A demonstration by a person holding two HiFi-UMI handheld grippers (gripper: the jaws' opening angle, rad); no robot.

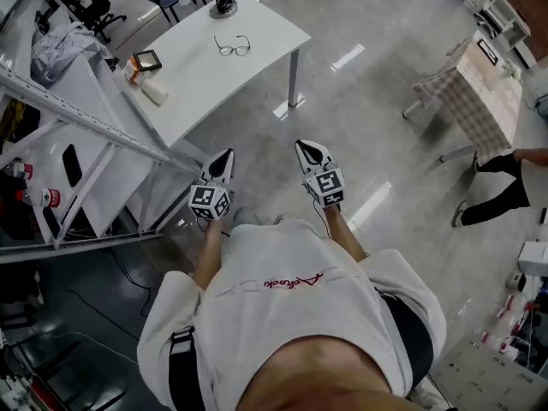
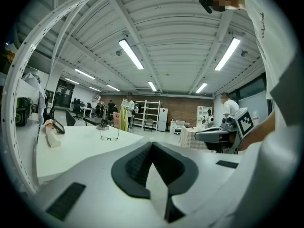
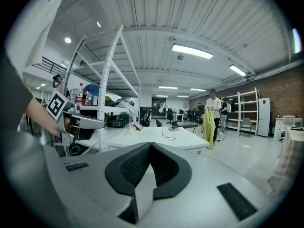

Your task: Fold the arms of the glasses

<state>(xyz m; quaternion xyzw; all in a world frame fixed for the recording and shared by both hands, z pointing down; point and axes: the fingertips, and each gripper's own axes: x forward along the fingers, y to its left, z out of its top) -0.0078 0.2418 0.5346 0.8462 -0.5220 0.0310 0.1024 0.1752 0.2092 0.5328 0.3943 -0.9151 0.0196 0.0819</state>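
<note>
Both grippers are held out in the air in front of the person, over the floor and well apart from the table point(image 1: 265, 32).

The left gripper point(image 1: 224, 156) has its jaws drawn together: in its own view point(image 2: 152, 145) the dark pads point(image 2: 135, 167) meet at the tips, with nothing between them and nothing touching them. The right gripper point(image 1: 306, 148) stands the same way, its jaws closed tip to tip and empty point(image 3: 150, 145) (only a pale wedge of its own body shows lower down between the pads point(image 3: 166, 167)). The two grippers sit side by side, near each other but not touching.

The glasses point(image 1: 232, 47) lie on the white table, towards its far end, clear of both grippers. They show small in the left gripper view point(image 2: 109, 136) and the right gripper view point(image 3: 168, 133). Their arms look unfolded in the head view, though they are too small to be sure.
</note>
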